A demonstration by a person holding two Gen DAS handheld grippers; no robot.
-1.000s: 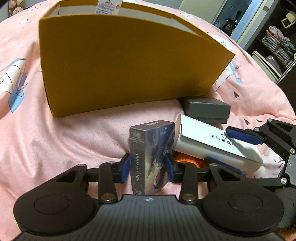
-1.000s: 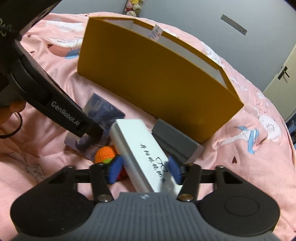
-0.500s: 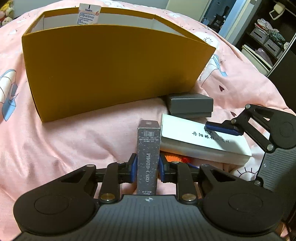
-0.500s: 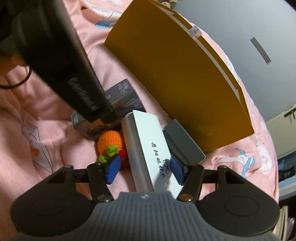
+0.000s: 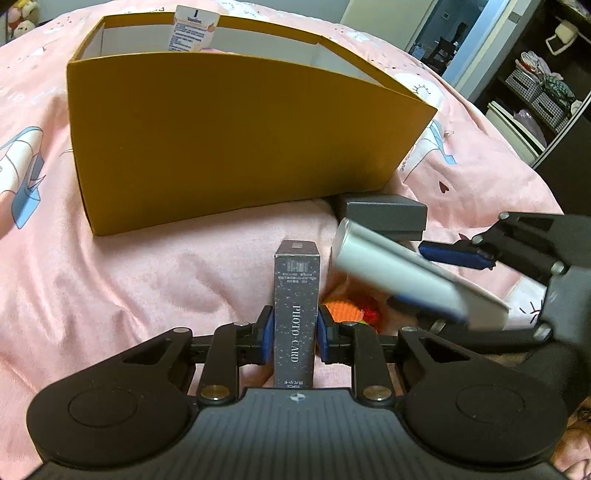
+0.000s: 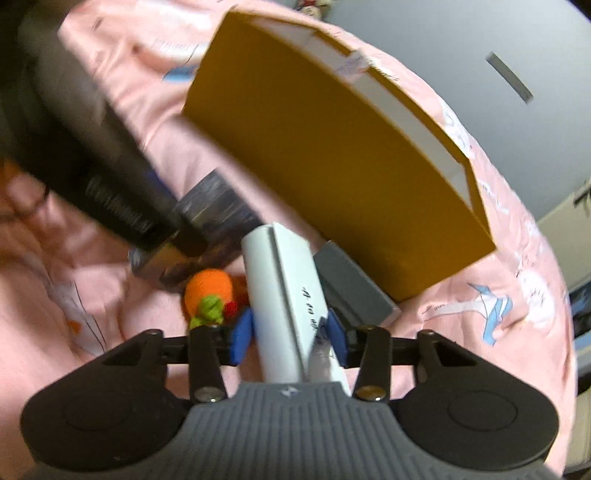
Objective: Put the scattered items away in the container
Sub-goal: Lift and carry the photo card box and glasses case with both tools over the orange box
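A tall yellow container [image 5: 240,147] [image 6: 332,155] stands open-topped on the pink bed, with a white carton [image 5: 194,27] sticking out of it. My left gripper [image 5: 293,332] is shut on a dark "PHOTO CARD" box [image 5: 297,295] [image 6: 218,206], held edge-on in front of the container. My right gripper [image 6: 290,338] [image 5: 439,284] is closing its jaws on a long white box [image 6: 288,288] [image 5: 399,273]. Both blue pads touch its sides, and the box is tilted and blurred. An orange knitted toy [image 6: 208,288] [image 5: 341,310] lies between the two boxes. A grey box [image 5: 384,214] [image 6: 354,288] rests against the container's foot.
The pink bedspread [image 5: 147,280] is soft and rumpled. Past the bed's right edge stand dark shelves [image 5: 546,85] with baskets, beside an open doorway [image 5: 454,40]. Plush toys [image 5: 22,14] sit at the far left corner.
The left gripper closed on the photo card box and turned it edge-on. The right jaws narrowed onto the white box, which rolled onto its side and tilted up.
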